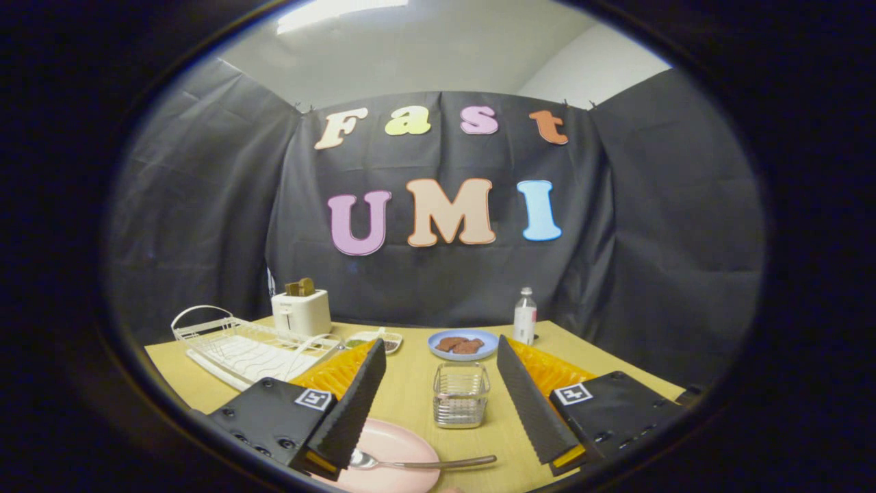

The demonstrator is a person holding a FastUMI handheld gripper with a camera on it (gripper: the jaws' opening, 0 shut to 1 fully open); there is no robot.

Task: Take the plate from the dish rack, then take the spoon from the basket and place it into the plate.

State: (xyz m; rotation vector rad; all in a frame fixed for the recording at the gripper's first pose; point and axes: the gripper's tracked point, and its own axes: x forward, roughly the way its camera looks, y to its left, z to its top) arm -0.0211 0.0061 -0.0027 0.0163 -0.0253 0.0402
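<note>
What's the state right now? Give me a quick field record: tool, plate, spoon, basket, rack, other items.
tool: open, fingers spread, holding nothing
plate: pink plate flat on the table, by the left finger
spoon: spoon bowl lying on the plate, handle sticking out over the table between the fingers
basket: clear basket between and ahead of the fingers, looks empty
rack: white dish rack beyond the left finger, no plate in it
other: toaster, blue plate with food, bottle, small tray
task: looks done

The table (410, 383) carried a rack (246, 346), toaster (301, 311), small tray (375, 339), blue plate (464, 344), bottle (525, 316), basket (461, 395) and pink plate (390, 459) with spoon (424, 463).

The claw (445, 455) hung open above.
</note>
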